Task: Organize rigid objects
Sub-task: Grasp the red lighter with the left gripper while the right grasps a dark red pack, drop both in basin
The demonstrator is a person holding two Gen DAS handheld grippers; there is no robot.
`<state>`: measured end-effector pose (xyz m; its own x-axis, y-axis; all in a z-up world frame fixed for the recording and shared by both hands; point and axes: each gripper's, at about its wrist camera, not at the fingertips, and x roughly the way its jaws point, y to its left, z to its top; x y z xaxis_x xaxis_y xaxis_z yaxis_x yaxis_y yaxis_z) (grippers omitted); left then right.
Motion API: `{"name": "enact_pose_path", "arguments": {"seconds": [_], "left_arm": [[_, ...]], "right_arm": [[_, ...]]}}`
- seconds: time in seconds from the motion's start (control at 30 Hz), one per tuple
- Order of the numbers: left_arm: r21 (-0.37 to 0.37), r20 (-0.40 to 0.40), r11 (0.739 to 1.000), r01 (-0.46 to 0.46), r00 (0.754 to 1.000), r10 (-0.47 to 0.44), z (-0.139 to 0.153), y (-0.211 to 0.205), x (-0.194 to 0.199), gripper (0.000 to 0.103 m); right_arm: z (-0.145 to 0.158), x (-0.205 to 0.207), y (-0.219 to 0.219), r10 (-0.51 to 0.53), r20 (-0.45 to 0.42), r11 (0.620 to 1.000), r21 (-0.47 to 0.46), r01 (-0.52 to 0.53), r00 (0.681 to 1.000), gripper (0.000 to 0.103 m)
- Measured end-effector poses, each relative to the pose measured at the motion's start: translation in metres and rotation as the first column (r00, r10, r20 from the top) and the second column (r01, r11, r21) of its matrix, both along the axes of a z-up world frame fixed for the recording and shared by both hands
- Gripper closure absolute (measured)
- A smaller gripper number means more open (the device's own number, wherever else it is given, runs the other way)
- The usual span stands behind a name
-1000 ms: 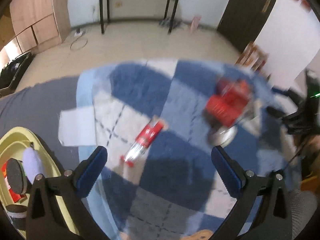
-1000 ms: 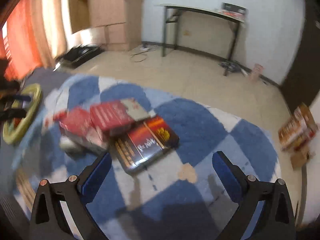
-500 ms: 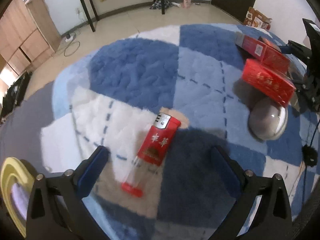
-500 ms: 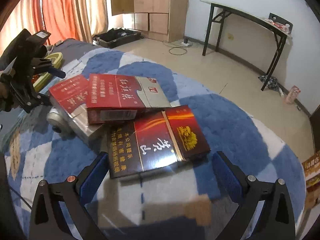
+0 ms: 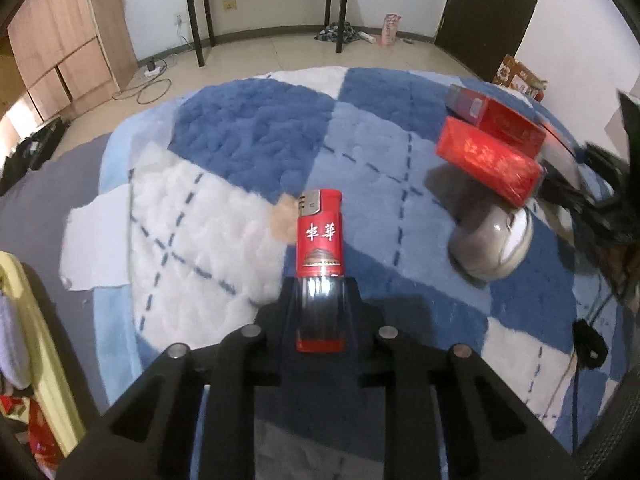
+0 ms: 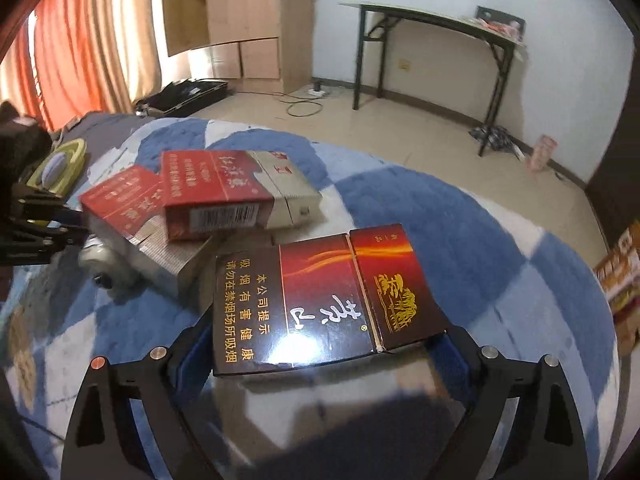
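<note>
On the blue rug (image 5: 256, 148), the left gripper (image 5: 320, 300) pinches the red lighter (image 5: 319, 236) to lift it, while the right gripper's (image 6: 320, 356) jaws are closing around the dark box (image 6: 320, 300).

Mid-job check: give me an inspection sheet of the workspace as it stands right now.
Surface: blue and white checked blanket, fluffy, with a white sheet of paper at its edge.
Job's things: red lighter; dark cigarette pack; two red packs stacked on a silver box.
Clutter: grey dome-shaped thing beside the packs; yellow tray holding small items.
Grippers: left gripper shut on the lighter; right gripper closing, the dark pack between its jaws.
Cables: black cord over the blanket; cable loop on the floor.
Surroundings: folding table, wooden cabinets, red curtains, dark door.
</note>
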<state>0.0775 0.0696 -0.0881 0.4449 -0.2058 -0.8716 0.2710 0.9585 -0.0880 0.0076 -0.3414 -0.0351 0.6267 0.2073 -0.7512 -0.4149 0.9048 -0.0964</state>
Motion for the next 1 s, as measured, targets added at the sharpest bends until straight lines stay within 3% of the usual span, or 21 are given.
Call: {"name": "enact_pose_path", "arguments": {"seconds": [0.1,0.17,0.3,0.47,0.57,0.7,0.83,0.9,1.0], "left_arm": [[-0.078,0.003,0.995,-0.06,0.998,0.061,0.004,0.01,0.007,0.079],[-0.088,0.06,0.99,-0.112,0.991,0.118,0.015,0.018,0.004,0.079],[-0.108,0.186,0.972,-0.207,0.956,0.225,0.056,0.046,-0.013,0.079],[-0.161,0.203,0.913,-0.375,0.893,0.403,0.096,0.125,-0.041,0.079],[-0.095,0.238,0.879,-0.467,0.847,0.476,0.115,0.184,-0.064,0.079],[-0.014,0.197,0.81,-0.586,0.793,0.577,0.113,0.271,-0.08,0.079],[0.033,0.103,0.769,-0.638,0.768,0.632,0.091,0.32,-0.081,0.079],[0.06,0.061,0.758,-0.649,0.761,0.646,0.076,0.336,-0.078,0.079],[0.016,-0.032,0.776,-0.631,0.775,0.631,0.051,0.348,-0.071,0.079]], "right_arm": [[0.01,-0.021,-0.008,-0.04,0.002,0.999,0.017,0.04,0.999,0.01],[0.027,-0.039,-0.012,-0.045,0.01,0.998,0.047,0.045,0.999,0.01],[0.078,-0.08,0.013,0.064,0.125,0.997,0.043,-0.07,0.99,0.01],[0.136,-0.089,0.101,0.228,0.181,0.969,0.056,-0.241,0.957,0.01],[0.152,-0.089,0.188,0.351,0.148,0.932,0.04,-0.361,0.924,0.01],[0.14,-0.092,0.292,0.487,0.061,0.873,0.002,-0.488,0.871,0.01],[0.109,-0.092,0.38,0.558,-0.025,0.829,-0.004,-0.559,0.829,0.01],[0.092,-0.087,0.418,0.572,-0.055,0.819,-0.018,-0.574,0.818,0.01],[0.055,-0.078,0.46,0.564,-0.144,0.815,-0.067,-0.576,0.813,0.01]]}}
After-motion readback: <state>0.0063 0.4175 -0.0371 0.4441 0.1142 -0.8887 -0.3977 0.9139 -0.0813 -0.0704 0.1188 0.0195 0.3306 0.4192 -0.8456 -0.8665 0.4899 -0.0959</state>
